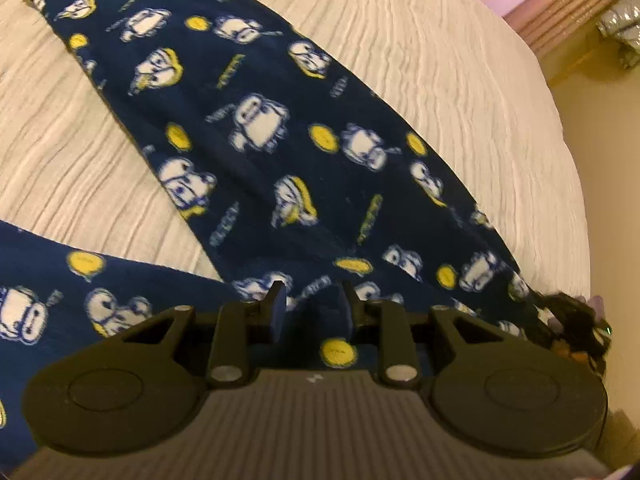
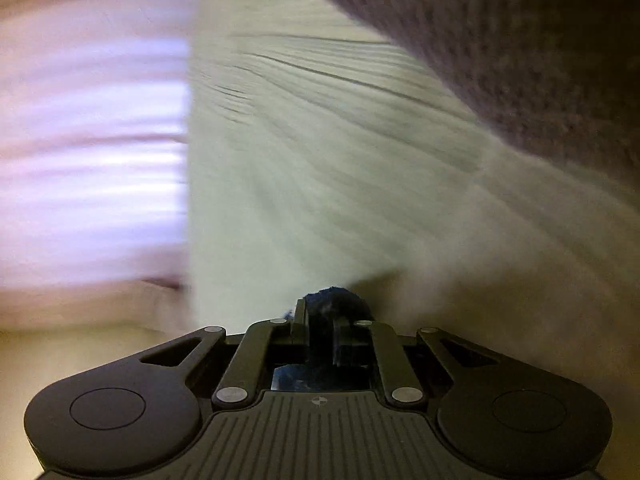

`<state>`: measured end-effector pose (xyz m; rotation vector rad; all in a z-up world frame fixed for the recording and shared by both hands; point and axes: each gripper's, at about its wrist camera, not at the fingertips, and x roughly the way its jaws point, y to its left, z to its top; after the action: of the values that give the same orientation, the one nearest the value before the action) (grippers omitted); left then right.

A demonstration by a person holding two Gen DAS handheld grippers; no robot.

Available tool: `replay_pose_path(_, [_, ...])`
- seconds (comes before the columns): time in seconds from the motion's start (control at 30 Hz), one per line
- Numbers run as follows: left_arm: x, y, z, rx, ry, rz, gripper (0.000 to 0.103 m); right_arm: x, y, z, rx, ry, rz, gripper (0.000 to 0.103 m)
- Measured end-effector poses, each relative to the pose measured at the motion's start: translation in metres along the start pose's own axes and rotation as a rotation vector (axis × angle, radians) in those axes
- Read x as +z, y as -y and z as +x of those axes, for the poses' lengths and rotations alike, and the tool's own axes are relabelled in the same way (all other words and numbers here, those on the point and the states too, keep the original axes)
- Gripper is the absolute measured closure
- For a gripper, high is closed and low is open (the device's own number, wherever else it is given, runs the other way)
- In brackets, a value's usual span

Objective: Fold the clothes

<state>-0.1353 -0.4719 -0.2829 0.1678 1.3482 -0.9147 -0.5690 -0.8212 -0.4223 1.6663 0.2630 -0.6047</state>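
Gripping navy pajama pants (image 1: 256,128), both tools.

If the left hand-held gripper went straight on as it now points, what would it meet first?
Most likely the navy printed pyjama trousers, whose fabric already sits between the left hand-held gripper fingers.

The right wrist view is smearing the white bedspread (image 2: 320,160) into streaks. Left of the bedspread, a pink-white band (image 2: 92,160) is blurring beyond recognition; the navy pajama pants (image 1: 260,140) are running off frame.
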Motion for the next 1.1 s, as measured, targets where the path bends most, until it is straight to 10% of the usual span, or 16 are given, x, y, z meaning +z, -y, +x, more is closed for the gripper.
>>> replay_pose_path(0.07, [-0.001, 0.0, -0.002, -0.006, 0.001, 0.005, 0.08, 0.002, -0.002, 0.008, -0.047, -0.018, -0.012, 0.077])
replay_pose_path(0.13, [-0.001, -0.003, -0.005, -0.006, 0.003, 0.0, 0.08, -0.015, 0.0, -0.008, -0.062, -0.037, -0.014, 0.034])
replay_pose_path(0.2, [-0.002, -0.007, -0.009, -0.01, 0.009, -0.012, 0.08, -0.039, 0.005, -0.027, -0.093, -0.062, -0.034, 0.025])
replay_pose_path(0.67, [-0.034, -0.017, -0.043, -0.05, -0.013, -0.022, 0.08, -0.193, 0.054, -0.104, -0.244, -0.117, -0.034, 0.026])
replay_pose_path(0.73, [-0.039, -0.02, -0.052, -0.05, -0.016, -0.008, 0.08, -0.2, 0.052, -0.097, -0.243, -0.078, 0.013, 0.088])
replay_pose_path(1.1, [-0.078, -0.08, -0.085, 0.038, -0.057, 0.1, 0.08, -0.206, 0.005, -0.161, -0.642, 0.169, -0.166, 0.092])
